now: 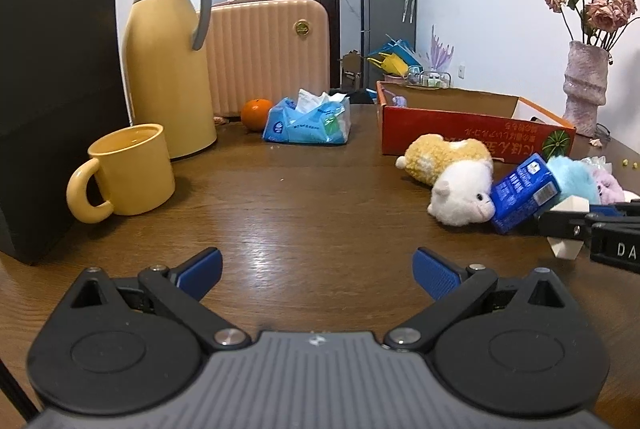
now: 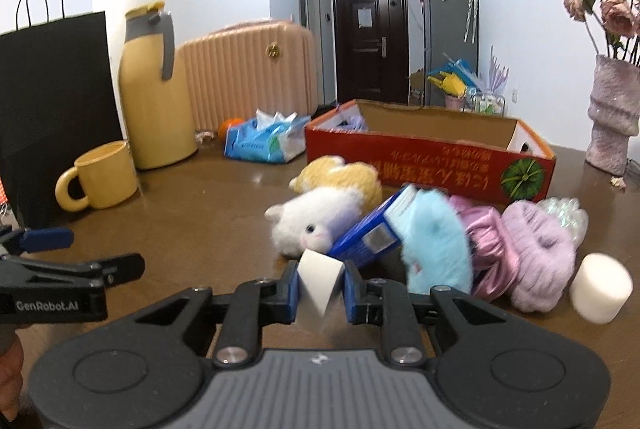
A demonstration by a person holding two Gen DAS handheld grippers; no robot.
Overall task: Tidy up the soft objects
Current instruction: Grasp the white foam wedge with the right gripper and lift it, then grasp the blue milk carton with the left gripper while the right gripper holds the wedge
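We have the white foam block (image 2: pixel 320 279) clenched between the fingers of the right gripper (image 2: pixel 321 289), just near the pile of plush toys (image 2: pixel 316 225) on the surface (image 1: pixel 300 197). The left gripper (image 1: pixel 318 275) hangs released over bare wood. This looks like the pickup step; next we would carry the block far right into the red cardboard box (image 2: pixel 432 165), clearing its near wall.
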